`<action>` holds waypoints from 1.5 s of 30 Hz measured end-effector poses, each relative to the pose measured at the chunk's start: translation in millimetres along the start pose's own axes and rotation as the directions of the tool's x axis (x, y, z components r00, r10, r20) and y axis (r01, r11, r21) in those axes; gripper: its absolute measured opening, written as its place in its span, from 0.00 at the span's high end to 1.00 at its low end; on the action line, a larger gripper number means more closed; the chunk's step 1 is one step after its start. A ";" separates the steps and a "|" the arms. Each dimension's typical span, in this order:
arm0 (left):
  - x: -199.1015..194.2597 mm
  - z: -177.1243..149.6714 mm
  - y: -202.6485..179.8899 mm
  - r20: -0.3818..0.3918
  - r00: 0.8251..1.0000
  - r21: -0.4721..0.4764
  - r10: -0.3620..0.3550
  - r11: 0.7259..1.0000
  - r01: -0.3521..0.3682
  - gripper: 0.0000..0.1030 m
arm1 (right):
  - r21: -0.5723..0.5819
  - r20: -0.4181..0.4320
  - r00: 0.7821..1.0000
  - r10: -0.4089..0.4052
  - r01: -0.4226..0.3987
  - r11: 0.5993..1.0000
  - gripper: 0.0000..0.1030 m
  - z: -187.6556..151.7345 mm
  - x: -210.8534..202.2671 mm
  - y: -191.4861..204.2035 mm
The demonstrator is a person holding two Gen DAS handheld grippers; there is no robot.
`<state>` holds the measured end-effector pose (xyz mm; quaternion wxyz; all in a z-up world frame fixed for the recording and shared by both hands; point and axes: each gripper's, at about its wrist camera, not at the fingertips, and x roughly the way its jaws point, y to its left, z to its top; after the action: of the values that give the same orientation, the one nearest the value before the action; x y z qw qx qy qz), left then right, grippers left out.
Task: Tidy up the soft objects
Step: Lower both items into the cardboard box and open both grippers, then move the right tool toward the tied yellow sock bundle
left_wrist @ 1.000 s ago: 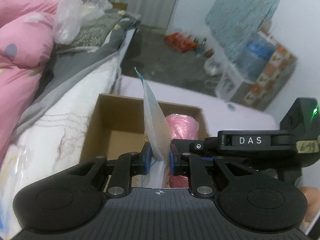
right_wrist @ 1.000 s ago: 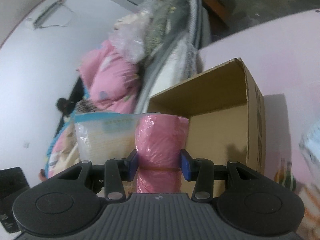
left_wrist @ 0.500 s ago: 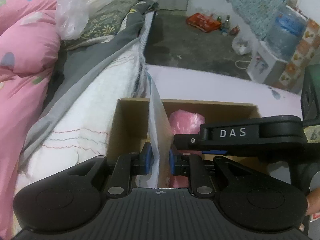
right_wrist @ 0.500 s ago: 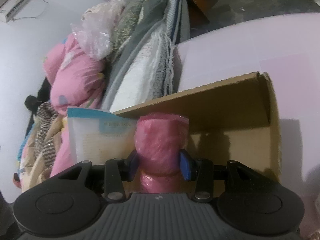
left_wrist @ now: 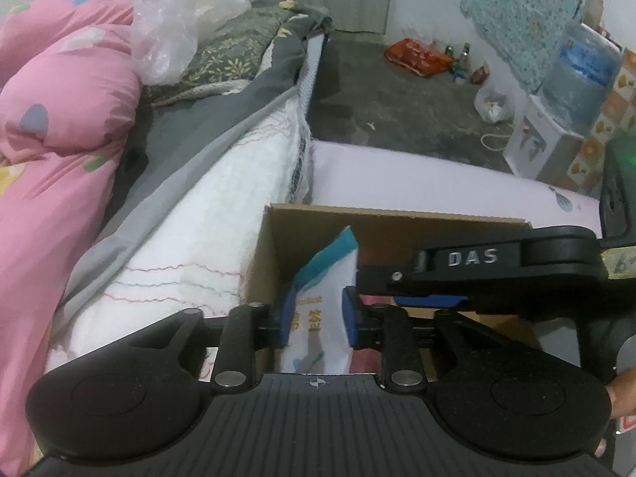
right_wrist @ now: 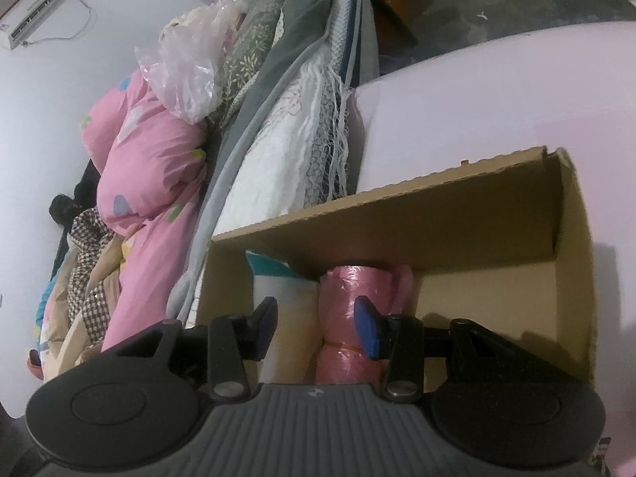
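Soft pink roll (right_wrist: 349, 318) and limp packet (left_wrist: 324, 310), at 12 o'clock in box (right_wrist: 497, 214), are being straddled by spread left tongs (left_wrist: 316, 320) and right tongs (right_wrist: 316, 324); mid-body pinching is judged safest.

Your feeds are dim and soft, heavy fisheye bending at the edges; box (right_wrist: 457, 214) interior shadowed beyond the tongs, slight motion blur at the right.

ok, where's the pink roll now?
In the right wrist view, the pink roll stands inside the cardboard box, between the open right gripper fingers, beside the white packet on its left.
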<state>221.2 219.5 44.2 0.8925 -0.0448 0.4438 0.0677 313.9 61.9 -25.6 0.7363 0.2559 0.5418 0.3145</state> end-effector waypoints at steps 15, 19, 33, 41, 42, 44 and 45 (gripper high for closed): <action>-96.9 -32.4 -1.1 0.124 0.988 -0.031 -0.097 0.994 0.101 0.19 | -0.038 0.105 0.983 0.150 -0.147 0.988 0.67 -32.8 -131.4 1.5; -142.4 -60.1 -18.0 0.185 0.966 0.019 -0.183 0.983 0.182 0.01 | -0.075 0.134 0.967 0.217 -0.208 0.975 0.60 -68.9 -199.5 -10.7; -190.8 -165.7 -103.6 0.139 0.884 0.171 -0.447 0.890 0.424 0.00 | -0.053 0.271 0.931 0.246 -0.241 0.969 0.56 -224.7 -366.4 -118.1; -167.7 -210.0 -144.6 0.096 0.886 0.213 -0.454 0.878 0.428 0.05 | 0.034 0.269 0.934 0.234 -0.252 0.967 0.59 -251.8 -339.6 -175.7; -163.4 -219.3 -152.9 0.095 0.887 0.228 -0.451 0.877 0.422 0.06 | 0.055 0.248 0.937 0.247 -0.268 0.962 0.64 -252.3 -327.2 -184.2; -153.8 -230.0 -165.1 0.092 0.891 0.260 -0.444 0.875 0.409 0.13 | 0.099 0.218 0.939 0.265 -0.291 0.952 0.69 -249.1 -301.5 -196.1; -146.1 -234.3 -171.7 0.087 0.896 0.277 -0.436 0.874 0.399 0.18 | 0.120 0.203 0.942 0.266 -0.294 0.948 0.70 -245.3 -286.9 -201.8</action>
<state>-22.7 5.4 23.1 0.9145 -0.0210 0.3615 -0.1807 54.5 -277.2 -56.9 0.7096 0.4127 0.4513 0.3499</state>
